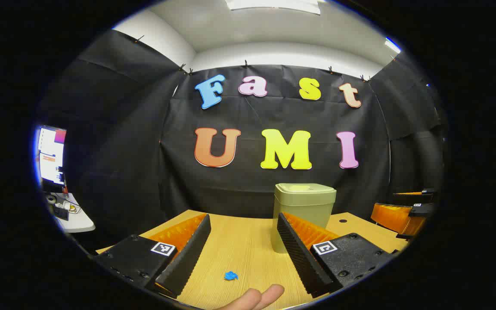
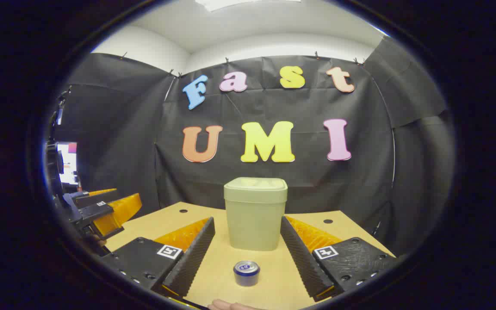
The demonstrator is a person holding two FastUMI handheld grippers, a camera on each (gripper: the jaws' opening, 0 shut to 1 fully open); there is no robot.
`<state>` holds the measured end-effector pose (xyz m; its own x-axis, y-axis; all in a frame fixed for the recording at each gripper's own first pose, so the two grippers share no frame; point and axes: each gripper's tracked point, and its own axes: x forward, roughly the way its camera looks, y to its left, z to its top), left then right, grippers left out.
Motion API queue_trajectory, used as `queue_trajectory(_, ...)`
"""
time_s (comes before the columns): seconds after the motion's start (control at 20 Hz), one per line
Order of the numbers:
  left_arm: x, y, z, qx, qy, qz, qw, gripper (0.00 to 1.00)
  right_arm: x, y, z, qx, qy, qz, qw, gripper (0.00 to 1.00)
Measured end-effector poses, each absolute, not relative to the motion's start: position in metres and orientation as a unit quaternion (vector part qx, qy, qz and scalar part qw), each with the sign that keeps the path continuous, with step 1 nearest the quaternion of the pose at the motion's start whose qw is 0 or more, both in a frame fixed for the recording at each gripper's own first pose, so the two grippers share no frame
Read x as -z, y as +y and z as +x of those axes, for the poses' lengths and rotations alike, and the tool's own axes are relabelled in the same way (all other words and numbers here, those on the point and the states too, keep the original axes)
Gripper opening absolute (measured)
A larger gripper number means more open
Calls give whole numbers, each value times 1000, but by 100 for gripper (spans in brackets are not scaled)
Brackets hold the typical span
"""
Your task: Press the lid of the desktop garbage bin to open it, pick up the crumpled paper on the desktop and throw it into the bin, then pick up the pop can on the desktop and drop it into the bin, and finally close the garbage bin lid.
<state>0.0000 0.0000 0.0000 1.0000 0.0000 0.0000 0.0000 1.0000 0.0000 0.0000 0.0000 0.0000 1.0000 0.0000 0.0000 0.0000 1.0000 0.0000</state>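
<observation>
In the left gripper view, the left gripper (image 1: 242, 254) hangs over the light wooden tabletop (image 1: 248, 245) with its two fingers spread wide and nothing between them. Each finger block carries a small square black-and-white marker, no readable writing on it. A small crumpled blue paper (image 1: 231, 276) lies on the wood low between the fingers, touching neither. Ahead, just past the right-hand finger, stands the pale green plastic bin (image 1: 305, 206), lid down. Far right, the right gripper (image 1: 403, 211) shows.

In the right gripper view, that gripper is likewise wide open and empty. A short silver pop can with a blue top (image 2: 246, 273) stands upright between its fingers, the bin directly ahead.
</observation>
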Motion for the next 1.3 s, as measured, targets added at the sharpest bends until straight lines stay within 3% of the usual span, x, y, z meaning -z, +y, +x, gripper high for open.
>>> queue_trajectory(0.6, 17, -5, 10, 7, 22, -8, 1000, 100, 5, -18, 9, 39, 17, 31, 999, 94)
queue_trajectory(1.2, 20, -26, 10, 20, 17, 11, 1000, 99, 24, -25, 8, 33, 38, 33, 998, 99)
queue_trajectory(1.3, 24, -32, 13, 30, 22, 10, 999, 100, 26, -26, 9, 34, 39, 31, 998, 95)
